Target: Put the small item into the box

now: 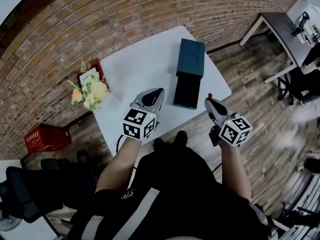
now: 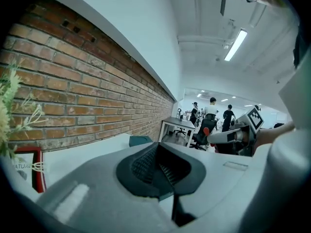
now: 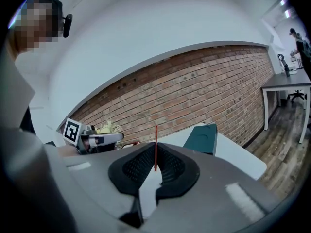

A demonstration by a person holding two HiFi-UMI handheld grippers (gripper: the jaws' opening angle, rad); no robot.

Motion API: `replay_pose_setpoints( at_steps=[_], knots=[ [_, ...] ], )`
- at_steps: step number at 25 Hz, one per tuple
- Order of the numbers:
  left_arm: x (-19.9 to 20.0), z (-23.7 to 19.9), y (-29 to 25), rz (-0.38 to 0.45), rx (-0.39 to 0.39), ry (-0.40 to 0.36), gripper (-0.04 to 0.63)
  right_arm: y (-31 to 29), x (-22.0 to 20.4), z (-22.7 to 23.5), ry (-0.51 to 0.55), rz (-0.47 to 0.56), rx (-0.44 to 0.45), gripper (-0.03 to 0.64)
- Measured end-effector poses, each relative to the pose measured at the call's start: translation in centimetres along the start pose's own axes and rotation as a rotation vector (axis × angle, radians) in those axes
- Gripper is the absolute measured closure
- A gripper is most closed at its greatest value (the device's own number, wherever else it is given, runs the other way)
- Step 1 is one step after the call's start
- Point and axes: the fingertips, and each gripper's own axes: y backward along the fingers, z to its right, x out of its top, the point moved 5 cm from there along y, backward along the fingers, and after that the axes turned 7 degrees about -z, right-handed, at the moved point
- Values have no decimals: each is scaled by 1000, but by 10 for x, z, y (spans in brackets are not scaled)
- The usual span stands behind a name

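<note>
A dark teal box [image 1: 187, 90] lies on the white table [image 1: 145, 59], and its lid [image 1: 191, 57] rests just beyond it. The box also shows in the right gripper view [image 3: 204, 138] and as a corner in the left gripper view [image 2: 140, 140]. My right gripper [image 1: 210, 100] hovers off the table's near right edge, shut on a small thin red item [image 3: 156, 147] that stands upright between its pads; its red end [image 1: 210, 95] pokes out in the head view. My left gripper [image 1: 152, 98] hangs over the table's near edge, left of the box, shut and holding nothing.
A bunch of pale flowers [image 1: 90, 90] with a red-framed sign [image 1: 91, 73] stands at the table's left edge. A red crate [image 1: 46, 137] sits on the floor at the left. A brick wall runs behind the table. Another desk [image 1: 282, 31] and chairs stand at the far right.
</note>
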Motion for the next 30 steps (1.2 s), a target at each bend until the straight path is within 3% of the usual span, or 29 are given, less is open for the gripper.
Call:
replay_pose_setpoints(
  at_steps=[12, 18, 24, 30],
  knots=[
    [15, -6, -61, -49, 97, 24, 589, -43, 17, 63, -6, -82, 105, 603],
    [11, 8, -92, -97, 138, 34, 589, -57, 0, 93, -11, -157, 159, 603],
    [-9, -1, -107, -115, 171, 89, 589, -75, -17, 106, -51, -226, 155, 603],
    [-19, -24, -121, -131, 148, 114, 589, -105, -18, 118, -46, -303, 124, 603]
  ],
)
